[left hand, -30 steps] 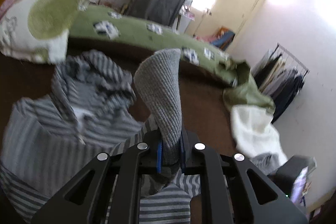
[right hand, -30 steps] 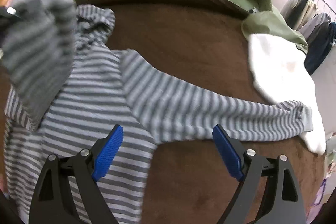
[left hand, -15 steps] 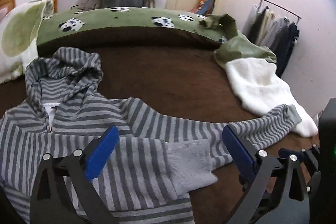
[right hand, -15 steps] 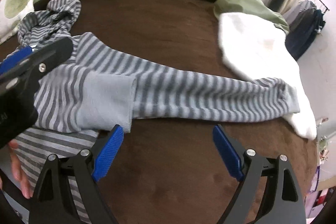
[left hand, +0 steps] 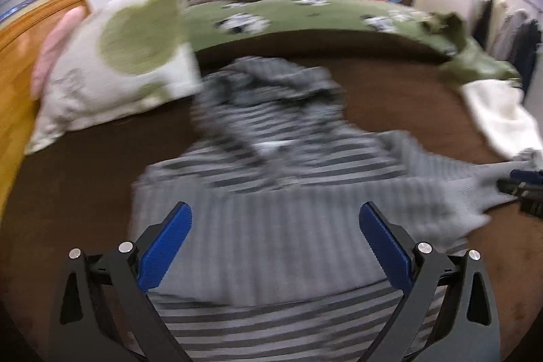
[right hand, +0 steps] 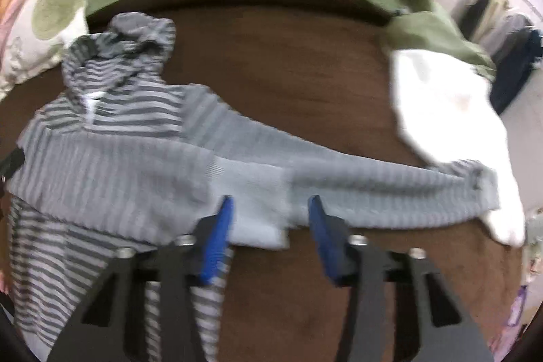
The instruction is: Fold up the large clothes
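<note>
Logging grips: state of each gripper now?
Left gripper: open, empty, above the hoodie.
Right gripper: jaws just been closing around the cuff; pads not yet pressing.

Grey-and-dark striped hoodie (right hand: pixel 112 138) lies flat, front up, on the brown bed cover (right hand: pixel 288 63). Hood (right hand: pixel 135 36) is crumpled at the far end, near the pillow. One sleeve (right hand: pixel 112 178) is folded across the chest, its plain light-grey cuff (right hand: pixel 258 192) landing near the body's side edge. The other sleeve (right hand: pixel 390 189) is stretched straight out sideways, its cuff end touching the white blanket. Frames are motion-blurred.
</note>
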`<state>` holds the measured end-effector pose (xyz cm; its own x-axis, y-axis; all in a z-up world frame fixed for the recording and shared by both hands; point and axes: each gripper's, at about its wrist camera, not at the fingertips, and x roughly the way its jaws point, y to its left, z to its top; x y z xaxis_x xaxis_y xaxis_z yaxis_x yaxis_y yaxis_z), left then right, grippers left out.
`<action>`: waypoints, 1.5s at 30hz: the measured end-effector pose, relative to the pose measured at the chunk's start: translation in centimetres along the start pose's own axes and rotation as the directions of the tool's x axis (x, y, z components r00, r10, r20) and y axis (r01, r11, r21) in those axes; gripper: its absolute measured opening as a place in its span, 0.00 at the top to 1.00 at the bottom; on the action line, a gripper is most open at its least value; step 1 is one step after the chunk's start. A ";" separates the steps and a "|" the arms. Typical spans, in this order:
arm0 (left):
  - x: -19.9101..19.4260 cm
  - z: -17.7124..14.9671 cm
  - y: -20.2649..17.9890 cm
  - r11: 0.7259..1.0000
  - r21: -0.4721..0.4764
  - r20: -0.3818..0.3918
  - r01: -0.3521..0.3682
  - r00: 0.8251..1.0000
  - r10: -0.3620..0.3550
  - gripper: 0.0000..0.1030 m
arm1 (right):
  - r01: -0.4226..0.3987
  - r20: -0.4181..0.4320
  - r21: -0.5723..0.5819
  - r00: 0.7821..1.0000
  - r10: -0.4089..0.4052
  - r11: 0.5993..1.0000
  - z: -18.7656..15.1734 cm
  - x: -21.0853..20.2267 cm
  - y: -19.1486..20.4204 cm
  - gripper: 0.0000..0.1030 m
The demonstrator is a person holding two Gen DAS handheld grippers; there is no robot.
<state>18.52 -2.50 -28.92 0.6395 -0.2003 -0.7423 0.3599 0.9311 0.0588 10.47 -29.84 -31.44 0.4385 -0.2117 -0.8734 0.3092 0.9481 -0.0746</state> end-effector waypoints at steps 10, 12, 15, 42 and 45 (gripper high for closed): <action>4.8 -1.8 10.2 0.992 -0.129 -0.084 -0.015 0.996 0.004 0.06 | -0.052 -0.051 -0.043 0.997 0.050 0.998 -0.2 6.5 9.7 0.74; 6.8 -3.1 10.4 0.992 -0.123 -0.124 -0.034 0.992 0.019 0.06 | -0.036 -0.074 -0.037 0.997 0.033 0.999 -1.0 8.0 10.0 0.74; 9.5 -5.9 11.6 0.986 -0.158 -0.185 -0.044 0.983 0.015 0.06 | -0.024 -0.064 -0.034 0.998 0.021 0.999 -2.0 9.1 10.0 0.74; -3.6 -7.8 16.4 0.958 -0.216 -0.085 -0.187 0.981 0.172 0.06 | -0.466 -0.141 -0.609 0.860 0.491 0.642 8.8 5.1 38.4 0.55; -4.1 -8.6 17.5 0.945 -0.265 -0.100 -0.193 0.980 0.173 0.06 | -0.508 -0.202 -0.604 0.843 0.499 0.614 9.1 6.8 40.2 0.58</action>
<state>16.30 17.20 -30.59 0.6212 -0.0050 -0.7837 0.0364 0.9991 0.0224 33.59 4.69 -35.95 0.3537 0.3419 -0.8706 -0.5423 0.8333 0.1070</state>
